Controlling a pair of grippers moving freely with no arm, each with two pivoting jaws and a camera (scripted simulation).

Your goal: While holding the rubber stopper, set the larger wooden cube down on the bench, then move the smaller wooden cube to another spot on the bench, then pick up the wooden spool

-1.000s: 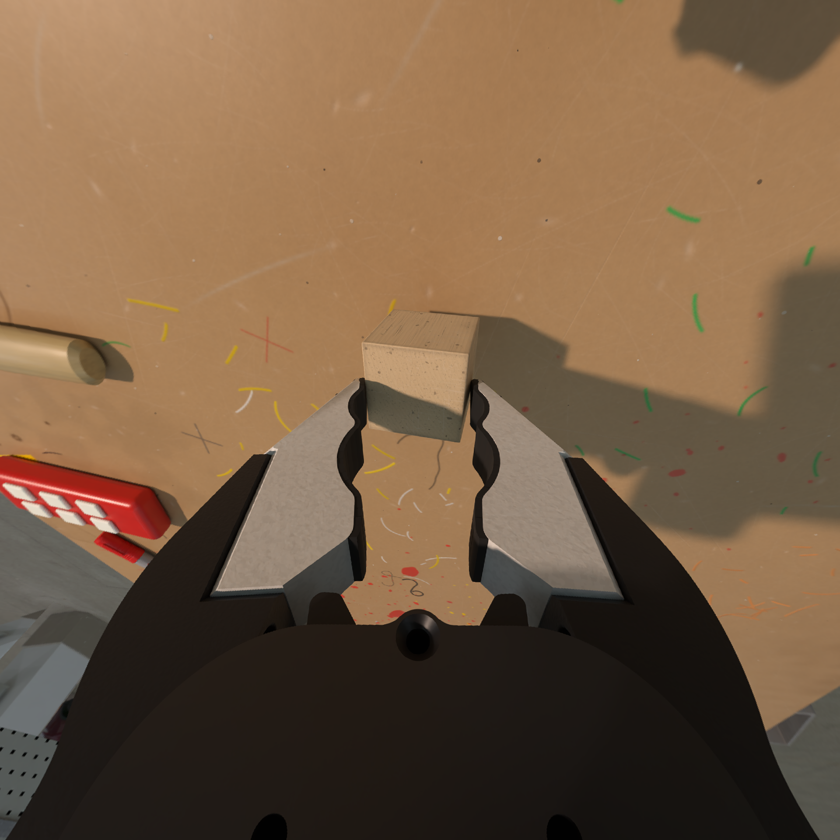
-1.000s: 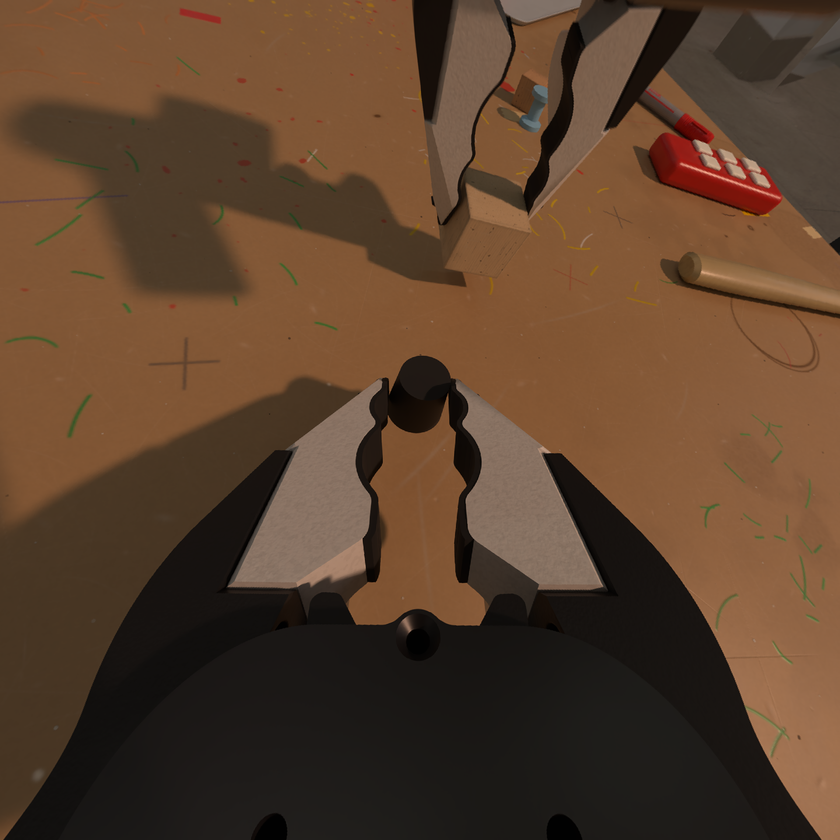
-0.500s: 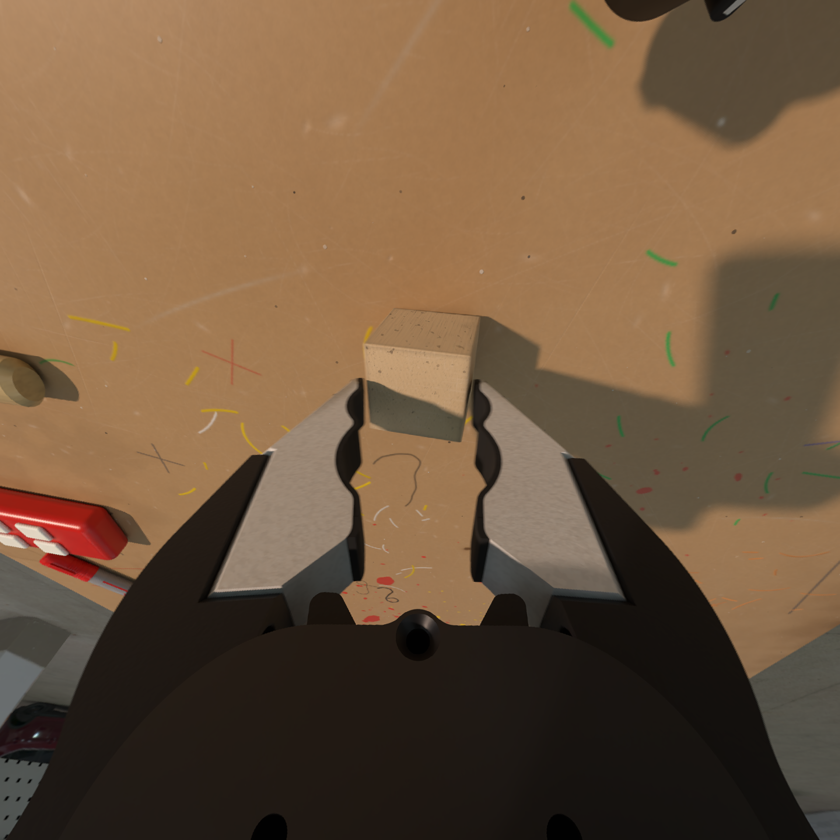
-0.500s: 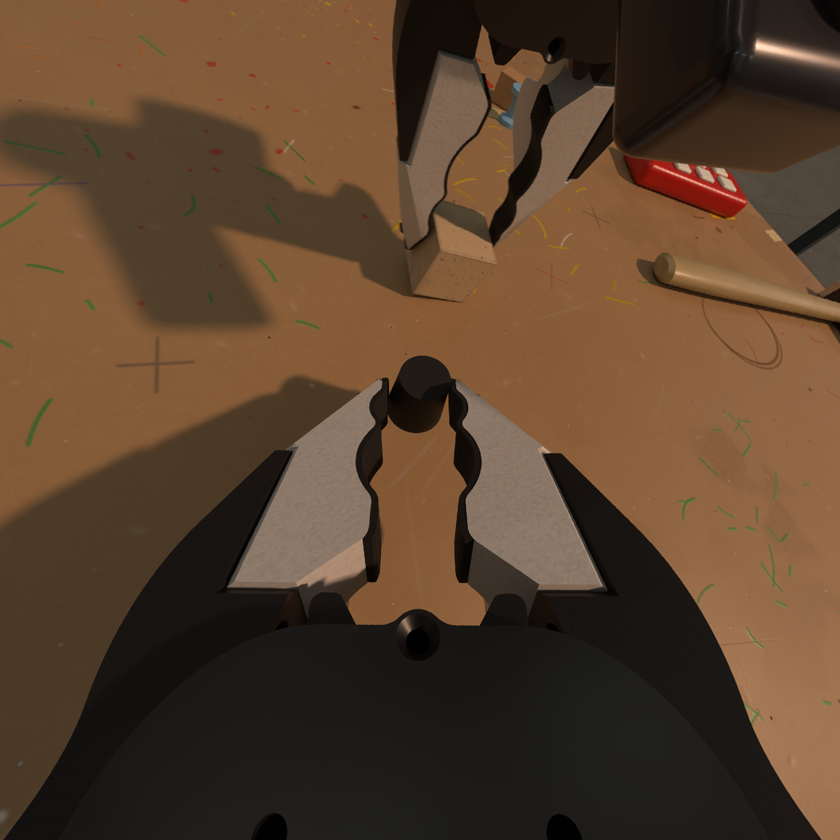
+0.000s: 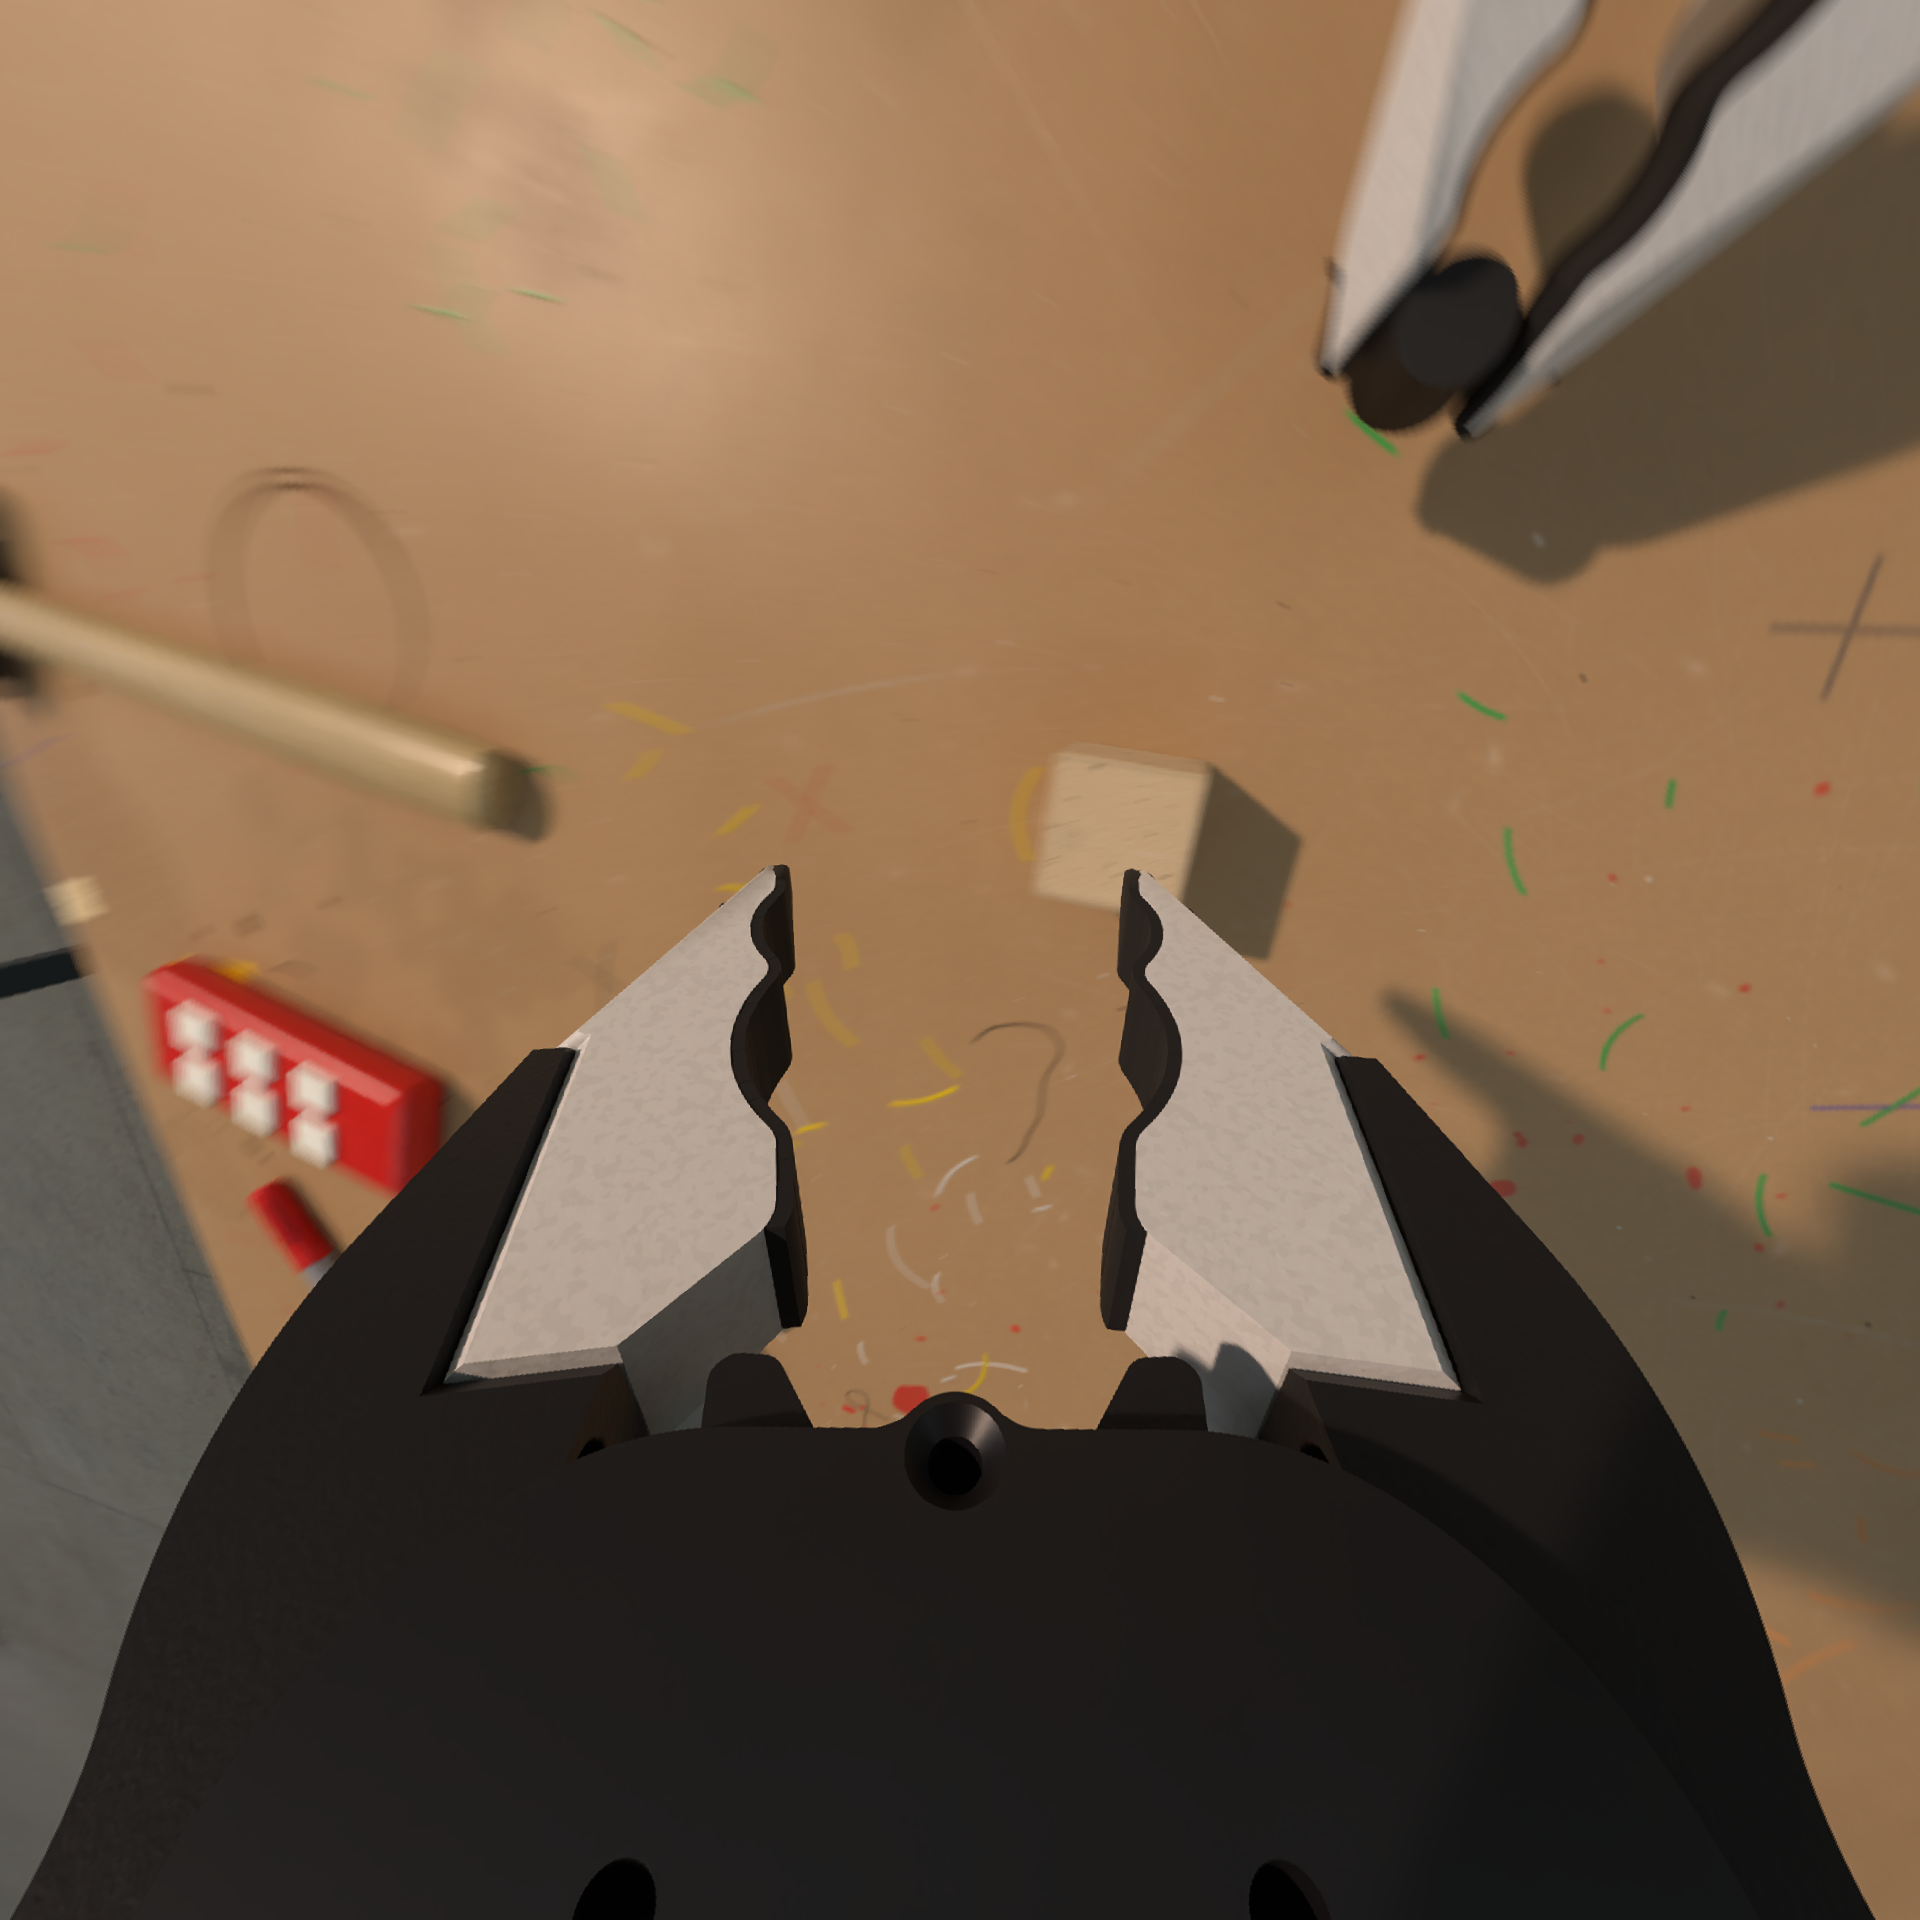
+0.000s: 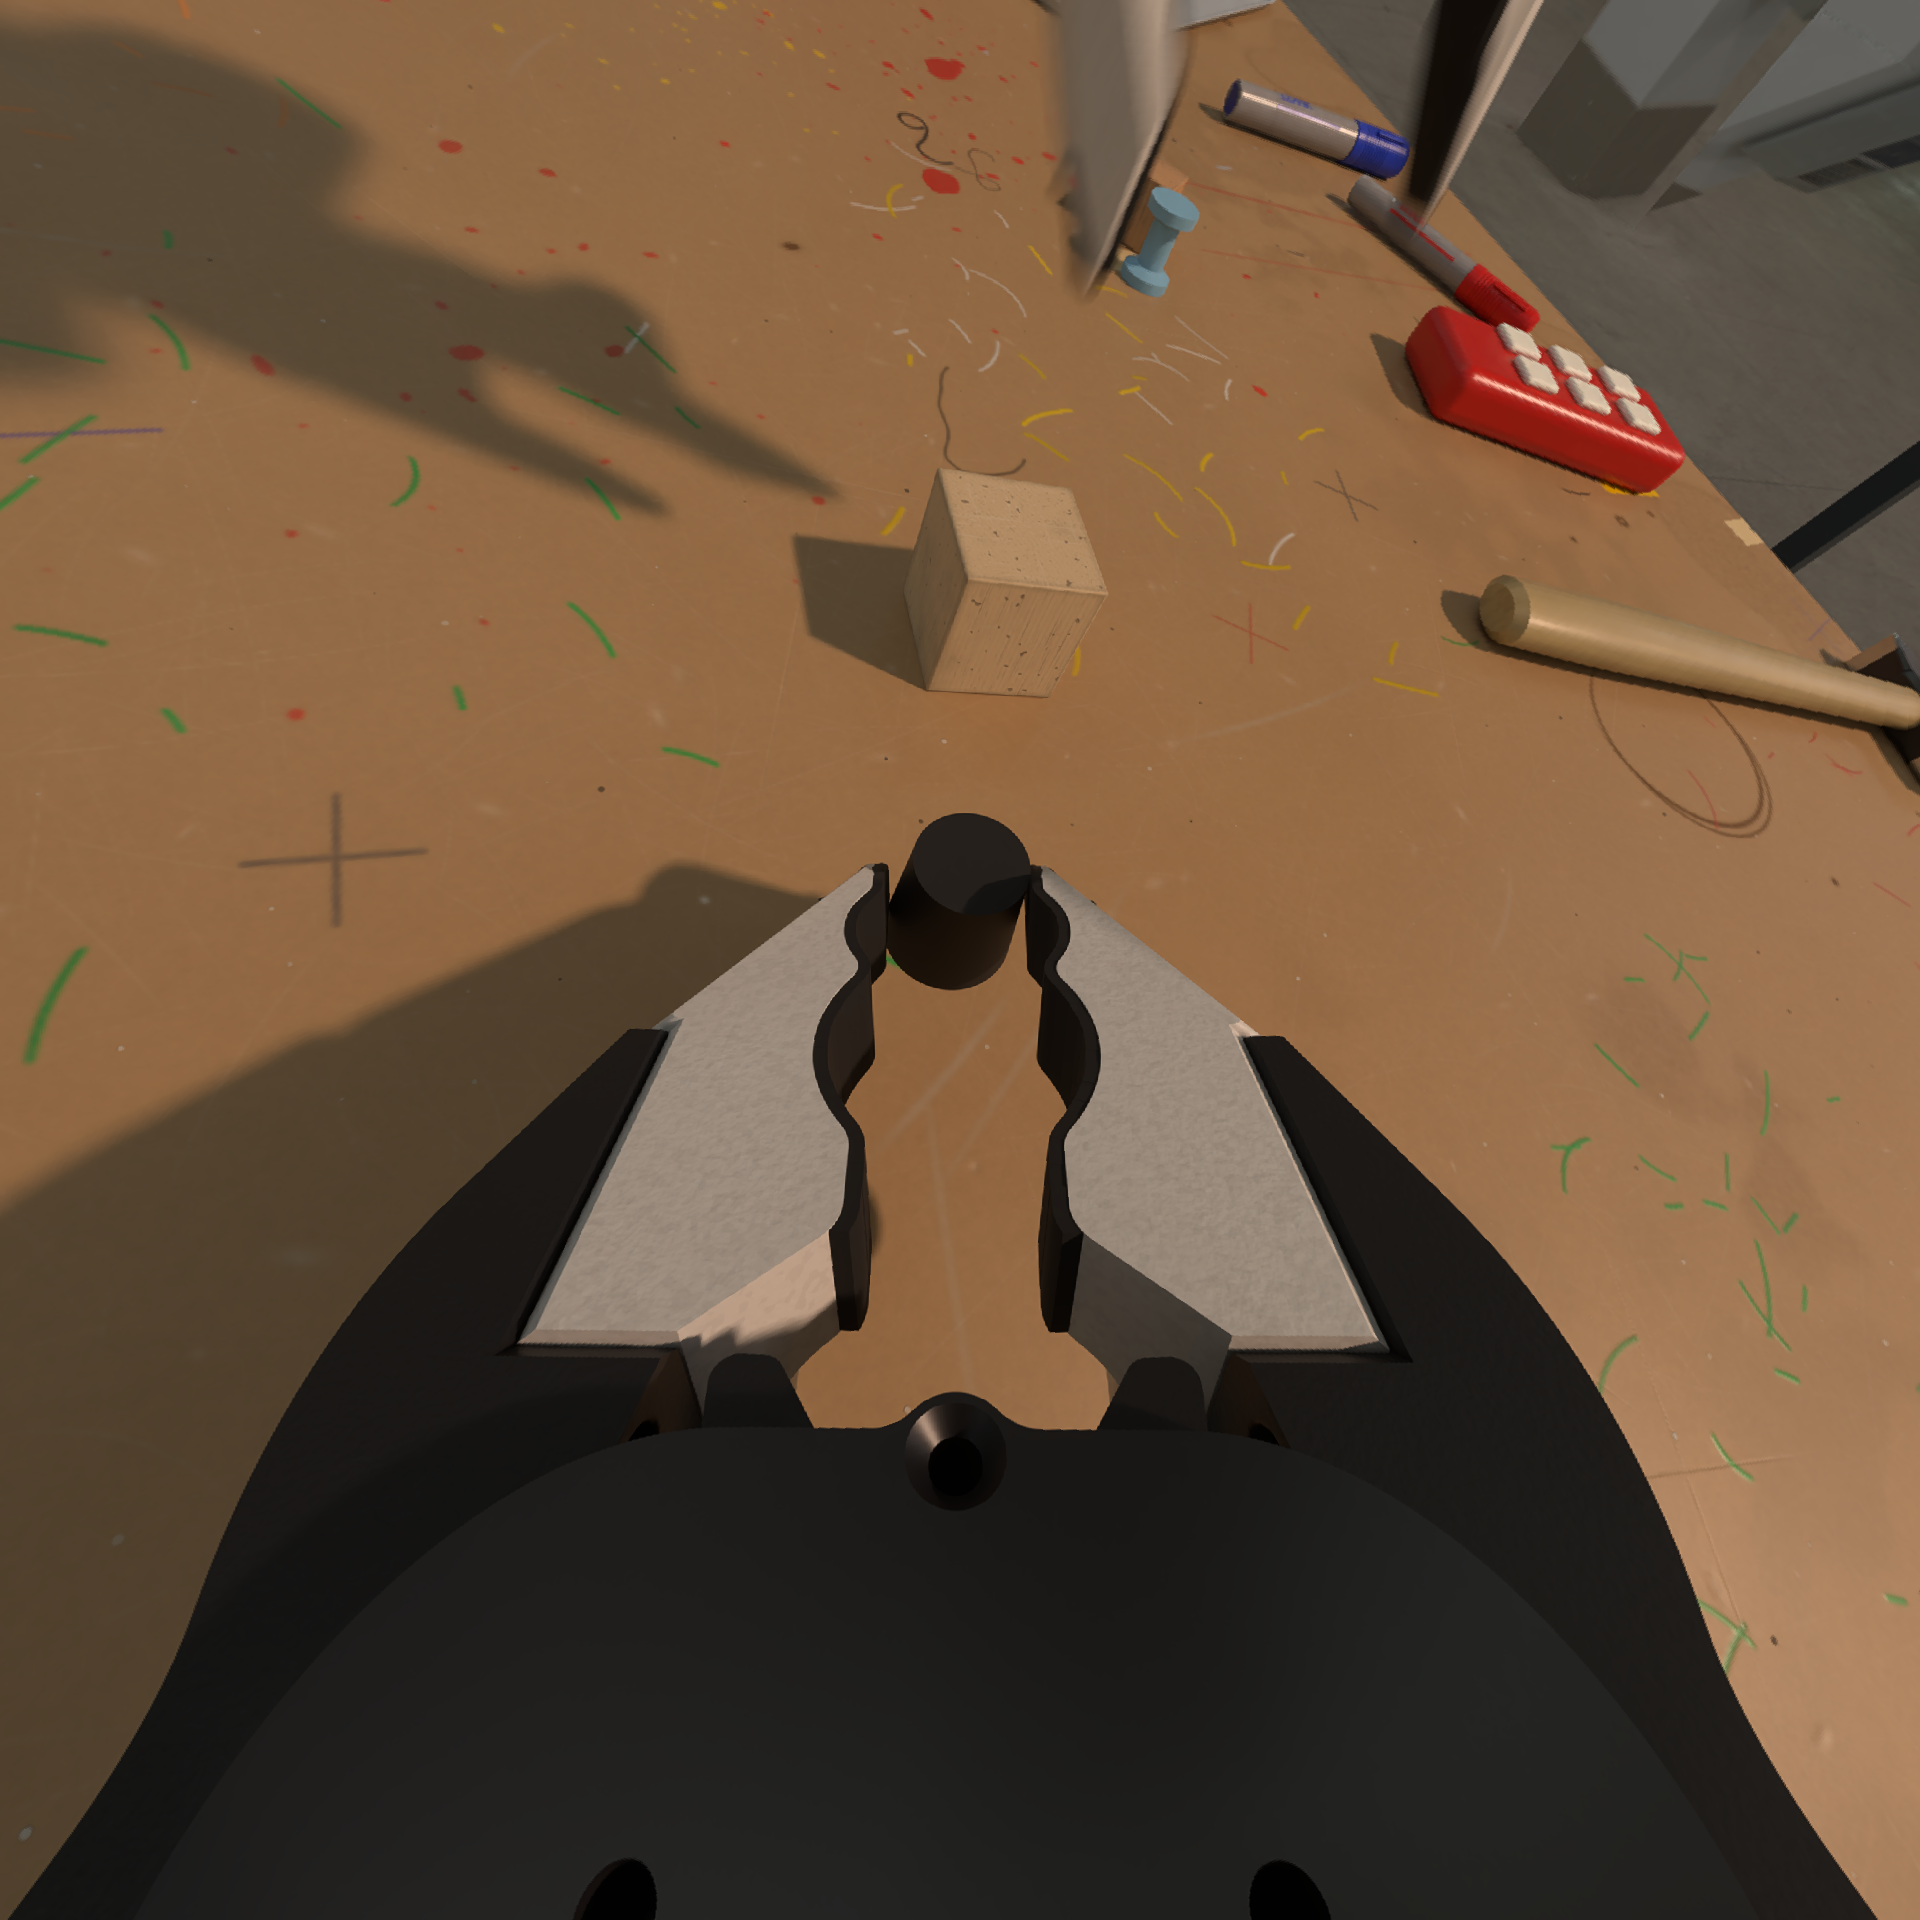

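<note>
The larger wooden cube (image 6: 1003,582) stands free on the brown bench, also seen in the left wrist view (image 5: 1122,826). My left gripper (image 5: 956,883) is open and empty, raised above the bench with the cube just beyond its right fingertip. Its fingers (image 6: 1120,135) show blurred at the top of the right wrist view. My right gripper (image 6: 961,883) is shut on the black rubber stopper (image 6: 956,904), near the cube; it also shows in the left wrist view (image 5: 1455,322). A light-blue spool (image 6: 1158,239) stands far off, with the smaller wooden cube (image 6: 1169,179) partly hidden behind it.
A red keypad block (image 6: 1548,400), a red marker (image 6: 1444,249), a blue marker (image 6: 1320,130) and a wooden dowel (image 6: 1683,649) lie along the bench's right edge. In the left wrist view the dowel (image 5: 260,707) and keypad (image 5: 281,1070) lie left.
My left gripper has opened, let go of the larger cube and pulled up and away from it. The cube now rests on the bench. The right gripper still holds the stopper.
</note>
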